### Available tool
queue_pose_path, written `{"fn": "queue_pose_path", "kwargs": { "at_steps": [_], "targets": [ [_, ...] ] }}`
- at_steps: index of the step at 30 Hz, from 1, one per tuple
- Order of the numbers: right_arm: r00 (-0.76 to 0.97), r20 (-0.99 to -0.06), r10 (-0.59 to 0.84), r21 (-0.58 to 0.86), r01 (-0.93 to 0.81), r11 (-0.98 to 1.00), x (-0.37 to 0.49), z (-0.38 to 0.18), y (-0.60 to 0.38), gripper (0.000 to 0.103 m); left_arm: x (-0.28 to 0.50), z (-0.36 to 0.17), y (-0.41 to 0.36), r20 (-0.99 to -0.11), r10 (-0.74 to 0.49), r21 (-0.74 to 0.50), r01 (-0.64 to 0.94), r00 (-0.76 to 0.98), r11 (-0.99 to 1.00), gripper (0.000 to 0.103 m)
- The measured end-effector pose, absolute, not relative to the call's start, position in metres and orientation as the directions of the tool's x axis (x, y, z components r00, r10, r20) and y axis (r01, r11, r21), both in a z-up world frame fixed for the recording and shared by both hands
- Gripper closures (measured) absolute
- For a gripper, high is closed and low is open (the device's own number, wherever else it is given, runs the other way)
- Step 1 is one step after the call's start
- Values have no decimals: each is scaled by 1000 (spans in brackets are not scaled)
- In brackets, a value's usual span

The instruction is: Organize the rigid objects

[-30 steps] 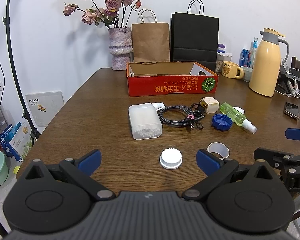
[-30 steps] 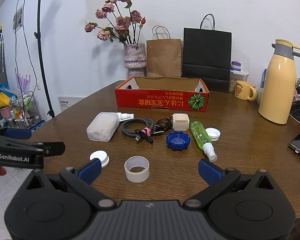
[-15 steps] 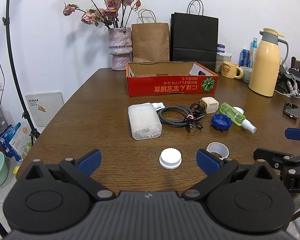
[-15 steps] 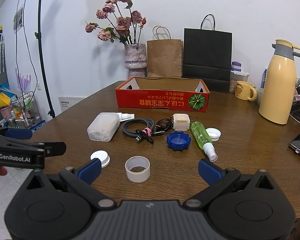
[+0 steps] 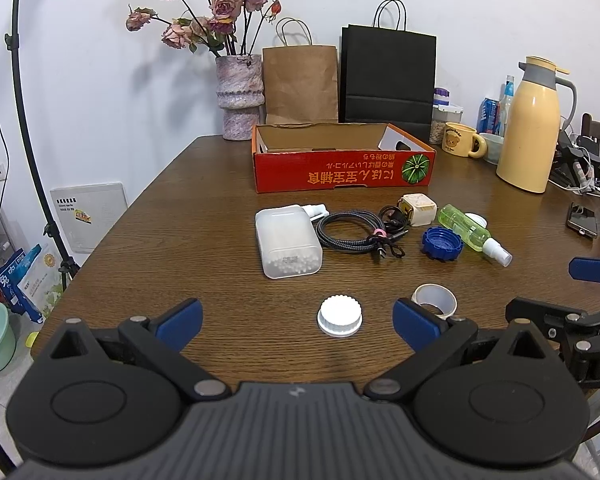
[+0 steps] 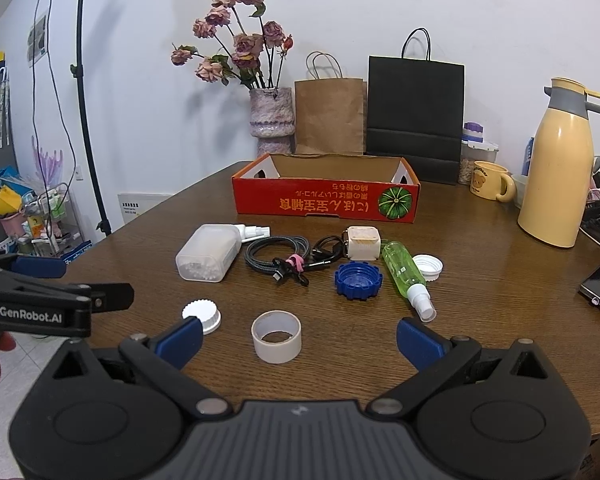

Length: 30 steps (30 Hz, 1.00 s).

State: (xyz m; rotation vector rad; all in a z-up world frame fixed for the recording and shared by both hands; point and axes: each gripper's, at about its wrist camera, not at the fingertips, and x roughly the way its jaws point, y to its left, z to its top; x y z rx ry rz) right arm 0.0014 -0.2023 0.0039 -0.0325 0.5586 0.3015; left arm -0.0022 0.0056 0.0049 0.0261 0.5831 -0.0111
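My left gripper (image 5: 296, 322) is open and empty, just short of a white ribbed cap (image 5: 339, 315). My right gripper (image 6: 300, 340) is open and empty, just short of a white tape roll (image 6: 276, 335). Farther on lie a clear cotton-swab box (image 5: 288, 241), a coiled black cable (image 5: 356, 233), a cream cube charger (image 5: 417, 209), a blue cap (image 5: 443, 243), a green spray bottle (image 5: 470, 234) and another white cap (image 6: 427, 266). An open red cardboard box (image 5: 342, 171) stands behind them.
A vase of dried roses (image 5: 239, 96), a brown paper bag (image 5: 300, 80) and a black paper bag (image 5: 388, 76) stand at the back. A yellow thermos (image 5: 532, 128), a mug (image 5: 458, 145) and a phone (image 5: 583, 220) are at the right.
Both grippers have crept slightly forward toward the table objects. Both stay open and nothing on the table has moved.
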Motion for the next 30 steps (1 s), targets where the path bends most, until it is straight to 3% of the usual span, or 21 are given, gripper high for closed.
{"fn": "queue_pose_path", "kwargs": {
  "at_steps": [18,30],
  "targets": [
    [803,-525,281,51,-299,953,4,1,-200,0,2,-1,3,-560,5,26,11,829,1000,0],
    [770,-578,270,36,-306,951,30,-20,-197,0,30,-22,10,-615,-1,2,2,789,1000,0]
  ]
}}
